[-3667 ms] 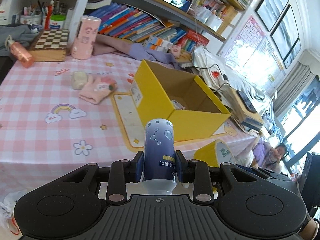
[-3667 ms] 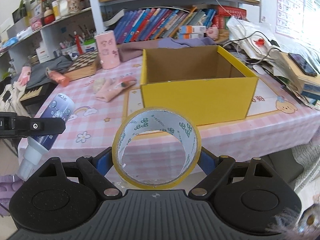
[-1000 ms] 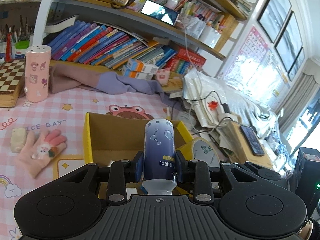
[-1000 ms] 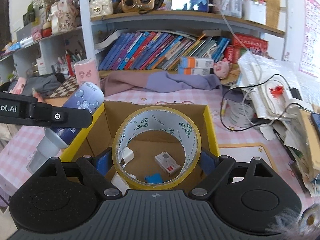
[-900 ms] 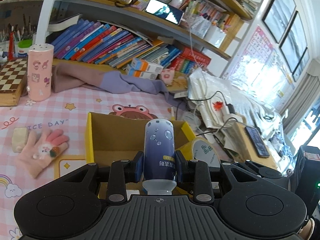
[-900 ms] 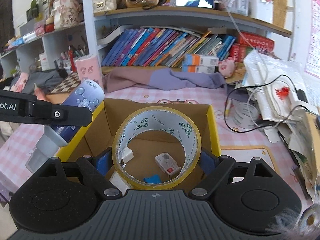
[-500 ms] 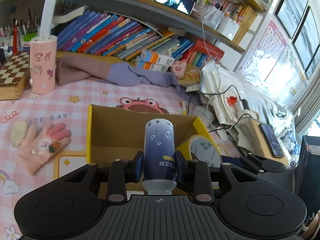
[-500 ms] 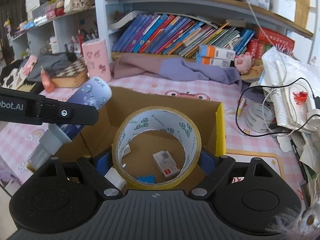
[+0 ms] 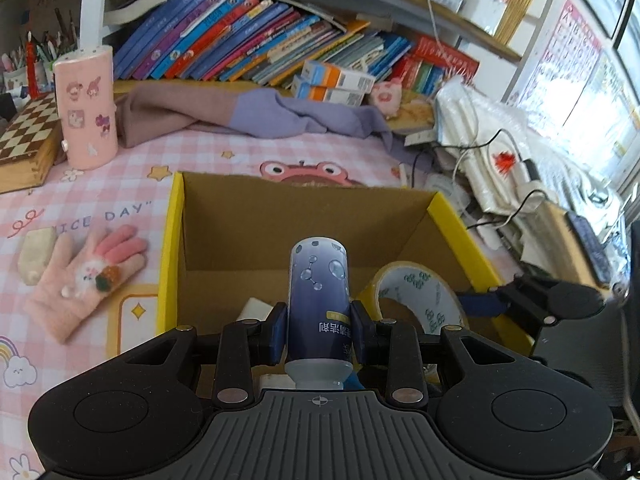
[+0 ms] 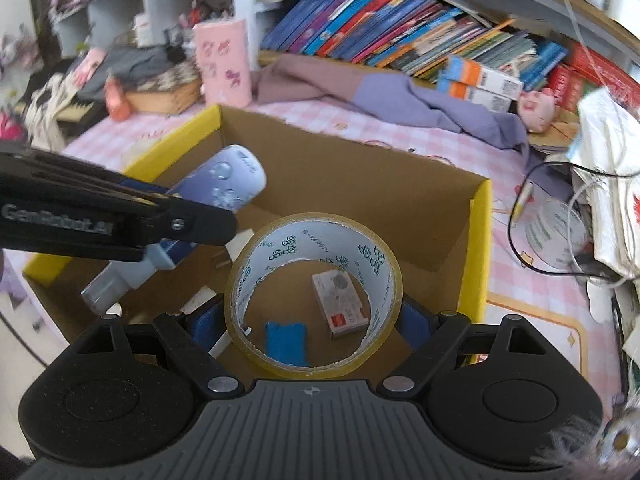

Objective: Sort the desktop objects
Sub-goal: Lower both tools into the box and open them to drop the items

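Note:
My left gripper [image 9: 318,330] is shut on a dark blue tube [image 9: 318,300], cap end toward the camera, held over the open yellow cardboard box [image 9: 170,240]. My right gripper [image 10: 313,322] is shut on a roll of yellowish tape [image 10: 313,296], also above the box [image 10: 478,240]. In the right wrist view the tube [image 10: 224,180] and the left gripper's finger [image 10: 120,216] come in from the left. In the left wrist view the tape [image 9: 416,300] hangs at the tube's right. On the box floor lie a small carton [image 10: 338,304] and a blue item [image 10: 286,344].
A pink glove [image 9: 88,276] and a pale eraser-like block [image 9: 34,252] lie left of the box on the pink checked cloth [image 9: 120,168]. A pink cylinder [image 9: 86,108], a chessboard [image 9: 24,140], a purple garment [image 9: 248,120], books and cables [image 9: 500,148] crowd the back and right.
Both grippers have moved forward and down over the box, so its inside fills more of each view. The tube and the tape stay gripped as before.

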The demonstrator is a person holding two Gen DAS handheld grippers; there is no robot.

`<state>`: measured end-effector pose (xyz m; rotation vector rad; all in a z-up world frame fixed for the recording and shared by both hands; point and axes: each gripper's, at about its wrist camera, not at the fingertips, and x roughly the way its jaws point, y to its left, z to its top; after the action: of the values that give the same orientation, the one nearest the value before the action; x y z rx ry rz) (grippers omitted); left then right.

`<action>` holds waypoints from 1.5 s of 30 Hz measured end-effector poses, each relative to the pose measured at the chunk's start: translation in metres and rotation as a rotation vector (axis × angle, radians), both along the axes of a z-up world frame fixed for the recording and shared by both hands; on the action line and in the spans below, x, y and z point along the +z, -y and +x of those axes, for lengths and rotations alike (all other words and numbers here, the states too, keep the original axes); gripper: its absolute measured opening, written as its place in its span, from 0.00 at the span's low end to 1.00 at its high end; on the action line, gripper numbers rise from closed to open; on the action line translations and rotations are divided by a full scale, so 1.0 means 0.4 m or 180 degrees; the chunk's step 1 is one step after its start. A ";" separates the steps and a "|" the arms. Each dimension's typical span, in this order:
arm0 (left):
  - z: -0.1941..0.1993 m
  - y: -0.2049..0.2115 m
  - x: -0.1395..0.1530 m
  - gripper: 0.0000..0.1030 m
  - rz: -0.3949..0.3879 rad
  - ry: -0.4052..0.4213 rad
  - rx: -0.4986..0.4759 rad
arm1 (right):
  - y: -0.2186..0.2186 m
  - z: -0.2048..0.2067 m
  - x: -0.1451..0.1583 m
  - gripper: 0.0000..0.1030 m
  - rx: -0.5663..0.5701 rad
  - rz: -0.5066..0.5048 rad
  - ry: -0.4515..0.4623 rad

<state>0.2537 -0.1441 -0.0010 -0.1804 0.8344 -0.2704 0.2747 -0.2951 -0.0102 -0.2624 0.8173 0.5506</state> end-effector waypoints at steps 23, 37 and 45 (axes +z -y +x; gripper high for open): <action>-0.010 0.020 -0.017 0.32 0.0340 0.0024 0.0047 | -0.056 0.031 -0.019 0.84 0.0462 -0.0404 -0.0215; -0.085 -0.054 0.080 0.46 0.0007 0.0507 0.0425 | -0.031 0.008 0.022 0.84 0.0175 -0.0107 -0.0021; -0.141 -0.099 0.094 0.47 -0.0061 0.0599 0.0645 | -0.017 -0.035 0.062 0.84 -0.0028 0.0128 0.0165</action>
<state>0.1974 -0.1044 0.0368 -0.2517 0.6219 -0.1029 0.2607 -0.2883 0.0144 -0.2352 0.7561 0.5493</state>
